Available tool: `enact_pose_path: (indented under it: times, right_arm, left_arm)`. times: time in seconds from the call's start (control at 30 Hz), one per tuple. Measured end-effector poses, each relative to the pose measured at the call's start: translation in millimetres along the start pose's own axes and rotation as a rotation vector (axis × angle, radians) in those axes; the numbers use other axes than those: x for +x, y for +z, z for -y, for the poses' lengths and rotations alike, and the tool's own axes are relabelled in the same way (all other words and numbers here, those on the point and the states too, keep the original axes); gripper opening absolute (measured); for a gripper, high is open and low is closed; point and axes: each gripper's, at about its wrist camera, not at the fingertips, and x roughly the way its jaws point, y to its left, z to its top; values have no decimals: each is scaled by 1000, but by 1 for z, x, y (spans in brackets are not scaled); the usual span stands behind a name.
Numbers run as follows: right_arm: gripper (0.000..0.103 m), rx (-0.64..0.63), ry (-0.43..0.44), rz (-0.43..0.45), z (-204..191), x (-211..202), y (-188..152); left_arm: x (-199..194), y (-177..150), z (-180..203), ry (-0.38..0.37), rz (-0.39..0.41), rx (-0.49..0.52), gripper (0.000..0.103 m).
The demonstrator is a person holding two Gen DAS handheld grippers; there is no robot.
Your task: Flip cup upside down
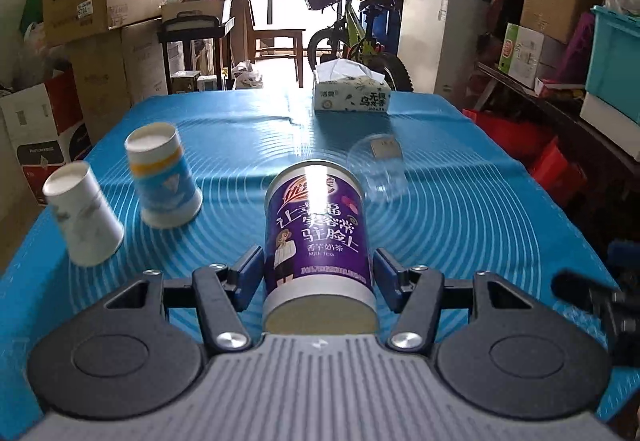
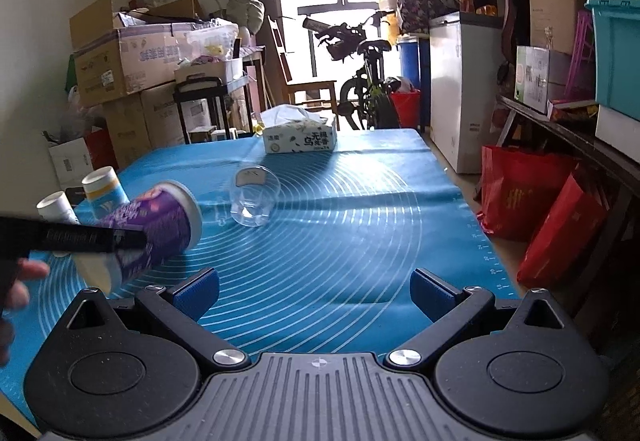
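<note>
Though tilted, purple milk-tea cup [image 1: 318, 229] intact.

Purple milk-tea cup [image 1: 318, 229], grey rims, tilted on side, lifted above blue mat.

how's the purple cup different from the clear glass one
The purple cup is opaque with printed lettering; the clear glass cup is see-through with only a small label. The purple cup is lifted and tilted between the left gripper fingers, while the clear glass cup stands upside down on the blue mat, untouched. The purple cup looks taller and narrower.
</note>
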Motion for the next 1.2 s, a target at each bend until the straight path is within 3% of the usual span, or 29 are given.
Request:
enact_pose_path:
  times: [0.2, 0.5, 0.83, 1.2]
  right_arm:
    - [103, -12, -5, -1, -7, -12, -1]
    - [103, -48, -13, -30, -23, -8, -6]
    - [103, -124, -24, -36, -46, 0, -4]
    - [103, -249, -25, -17, -76, 0, 2]
  left_arm:
    - [-2, -17, -2, -8, -48, -11, 61]
    - [-5, -28, -9, -19, -52, -31, 62]
    - [-9, -30, -21, -55, -40, -87, 87]
    - [-17, -31, -32, -52, -23, -97, 88]
